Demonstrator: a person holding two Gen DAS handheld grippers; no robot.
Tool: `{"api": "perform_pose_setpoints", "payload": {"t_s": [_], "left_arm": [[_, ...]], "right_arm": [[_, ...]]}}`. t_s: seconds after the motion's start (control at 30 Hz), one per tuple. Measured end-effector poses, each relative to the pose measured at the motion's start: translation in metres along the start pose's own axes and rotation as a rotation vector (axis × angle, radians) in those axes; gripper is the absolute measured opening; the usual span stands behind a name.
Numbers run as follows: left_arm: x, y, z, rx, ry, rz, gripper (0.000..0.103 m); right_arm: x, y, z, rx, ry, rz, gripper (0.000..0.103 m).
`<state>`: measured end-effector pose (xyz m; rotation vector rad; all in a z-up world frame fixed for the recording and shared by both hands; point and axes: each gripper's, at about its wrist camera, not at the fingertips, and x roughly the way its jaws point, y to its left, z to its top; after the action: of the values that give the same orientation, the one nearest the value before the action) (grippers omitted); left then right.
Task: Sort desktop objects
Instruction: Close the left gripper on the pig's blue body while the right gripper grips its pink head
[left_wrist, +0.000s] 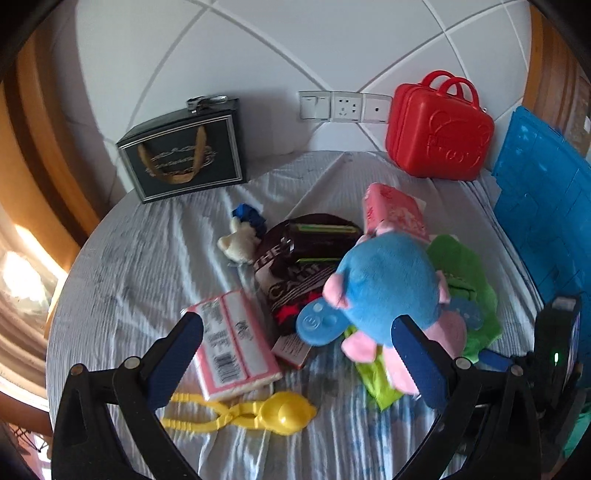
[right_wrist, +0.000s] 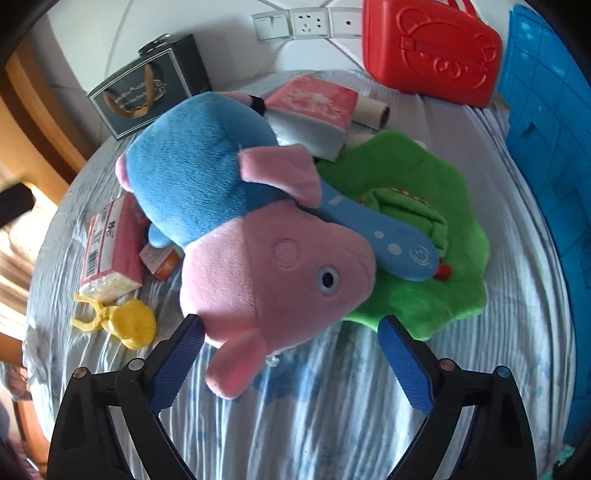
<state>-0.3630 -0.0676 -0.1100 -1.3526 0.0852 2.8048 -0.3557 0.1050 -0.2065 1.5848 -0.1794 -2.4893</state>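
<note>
A pink pig plush in a blue shirt (right_wrist: 258, 236) lies on a green plush mat (right_wrist: 424, 280) on the striped cloth. It also shows in the left wrist view (left_wrist: 388, 284). My right gripper (right_wrist: 291, 325) is open, its blue pads either side of the pig's head, not closed on it. My left gripper (left_wrist: 297, 325) is open and empty above a pink tissue pack (left_wrist: 236, 343), a yellow duck clip (left_wrist: 266, 413) and a dark snack bag (left_wrist: 295, 273). A small white-and-blue plush (left_wrist: 243, 236) lies further back.
A red toy suitcase (left_wrist: 439, 129) and a dark gift bag (left_wrist: 184, 151) stand at the wall. A blue crate (left_wrist: 546, 221) stands at the right. A second pink tissue pack (right_wrist: 317, 110) and a cardboard tube (right_wrist: 373, 110) lie behind the pig.
</note>
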Motion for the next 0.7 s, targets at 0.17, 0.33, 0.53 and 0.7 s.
{"api": "perform_pose_setpoints", "payload": {"t_s": [0.17,0.33,0.53,0.7], "left_arm": [[0.058,-0.045,0.058,0.085,0.041,-0.102,0.103],[0.113,-0.072,0.052,0.201,0.187,-0.106,0.102],[0.078,-0.025,-0.02,0.12,0.205,-0.11,0.102],[0.049,0.001,-0.069,0.073,0.205,-0.114,0.102]], "right_arm": [[0.0,-0.015,0.0,0.043,0.008,-0.01,0.096],[0.003,-0.014,-0.001,0.008,0.017,-0.041,0.097],[0.001,-0.041,-0.028,0.016,0.067,-0.08,0.098],[-0.021,-0.052,-0.041,0.051,0.067,-0.034,0.098]]}}
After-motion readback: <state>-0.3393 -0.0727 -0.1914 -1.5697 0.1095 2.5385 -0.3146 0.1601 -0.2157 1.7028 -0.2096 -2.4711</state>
